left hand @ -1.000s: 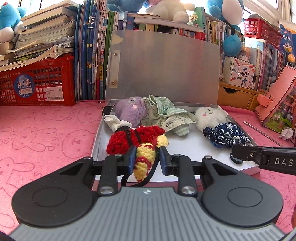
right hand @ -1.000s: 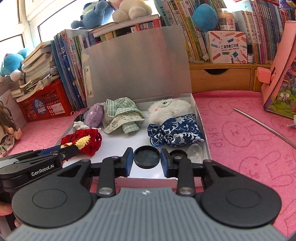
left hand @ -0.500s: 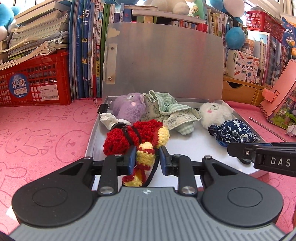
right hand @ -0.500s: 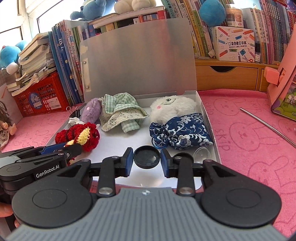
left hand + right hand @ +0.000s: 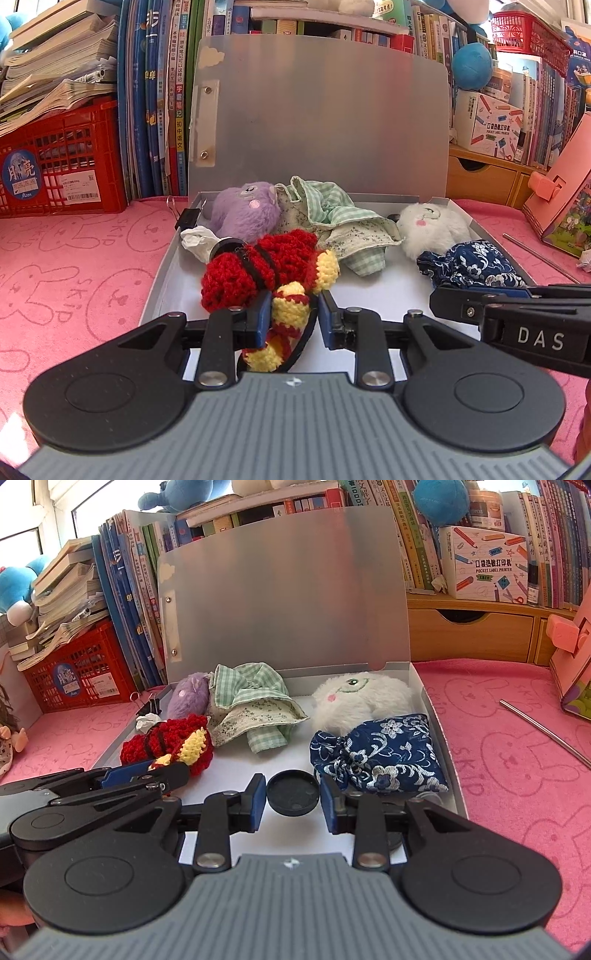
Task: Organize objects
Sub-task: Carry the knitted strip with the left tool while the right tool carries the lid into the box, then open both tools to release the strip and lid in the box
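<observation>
The left gripper (image 5: pixel 290 314) clamps the crocheted toy's (image 5: pixel 266 269) yellow tail over the white box (image 5: pixel 159 273), probably to settle it inside. At the box's front edge, the right gripper (image 5: pixel 293 799) pinches a black round lid (image 5: pixel 293 793), likely for the same reason.

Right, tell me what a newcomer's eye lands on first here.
The red and yellow crochet toy stands out most, at the front left of the open grey box, with the left tool shut on its yellow end. Next comes the black round lid between the right tool fingers at the box front, beside the blue floral pouch.
</observation>
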`<state>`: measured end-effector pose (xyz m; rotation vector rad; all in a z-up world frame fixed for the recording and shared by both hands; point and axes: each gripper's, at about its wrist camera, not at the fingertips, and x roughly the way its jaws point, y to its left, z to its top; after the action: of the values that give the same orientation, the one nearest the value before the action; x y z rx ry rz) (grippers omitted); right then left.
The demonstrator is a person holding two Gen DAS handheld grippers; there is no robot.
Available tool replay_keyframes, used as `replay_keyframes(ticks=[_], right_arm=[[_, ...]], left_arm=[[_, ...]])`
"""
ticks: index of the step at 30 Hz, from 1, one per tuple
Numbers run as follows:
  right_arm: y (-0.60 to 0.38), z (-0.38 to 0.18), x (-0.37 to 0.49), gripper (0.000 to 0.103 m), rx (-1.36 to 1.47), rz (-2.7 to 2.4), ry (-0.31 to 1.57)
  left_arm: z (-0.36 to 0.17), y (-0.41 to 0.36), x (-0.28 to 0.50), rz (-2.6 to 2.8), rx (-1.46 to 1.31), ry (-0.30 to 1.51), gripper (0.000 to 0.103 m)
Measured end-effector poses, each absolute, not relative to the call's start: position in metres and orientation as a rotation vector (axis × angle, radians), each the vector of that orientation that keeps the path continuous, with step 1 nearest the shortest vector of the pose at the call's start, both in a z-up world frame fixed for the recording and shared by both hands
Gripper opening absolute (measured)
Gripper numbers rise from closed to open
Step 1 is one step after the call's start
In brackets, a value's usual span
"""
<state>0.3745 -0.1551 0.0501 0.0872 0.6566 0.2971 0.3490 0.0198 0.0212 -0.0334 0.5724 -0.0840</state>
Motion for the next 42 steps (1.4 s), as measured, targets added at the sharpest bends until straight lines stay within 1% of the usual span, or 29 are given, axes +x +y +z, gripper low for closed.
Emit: replay_keyframes(ticks=[23, 27, 30, 31, 35, 40, 42], right_arm=[[-0.154, 0.037, 0.376, 0.037, 0.079, 0.287, 0.680], [-0.154, 0.037, 0.375, 0.039, 0.079, 0.286, 0.678], [-0.153, 0.037, 0.375, 0.039, 0.076, 0.287, 0.675], [-0.153, 0.037, 0.374, 0.039, 0.074, 0.287, 0.675], [-0.152, 0.037, 0.373, 0.040, 0.072, 0.288, 0.671], [-0.151, 0.039, 0.369, 0.045, 0.063, 0.287, 0.661], [-0.151, 0.041, 0.367, 0.052, 0.060, 0.286, 0.652]], left_arm=[[0.015, 0.026, 0.355, -0.086, -0.077, 0.612, 0.032], [0.015, 0.026, 0.356, -0.084, -0.075, 0.615, 0.032], [0.015, 0.025, 0.356, -0.083, -0.071, 0.616, 0.033], [0.015, 0.025, 0.356, -0.084, -0.070, 0.616, 0.035], [0.015, 0.023, 0.352, -0.097, -0.064, 0.606, 0.053], [0.017, 0.020, 0.348, -0.104, -0.046, 0.594, 0.062], [0.018, 0.019, 0.346, -0.105, -0.048, 0.590, 0.065]])
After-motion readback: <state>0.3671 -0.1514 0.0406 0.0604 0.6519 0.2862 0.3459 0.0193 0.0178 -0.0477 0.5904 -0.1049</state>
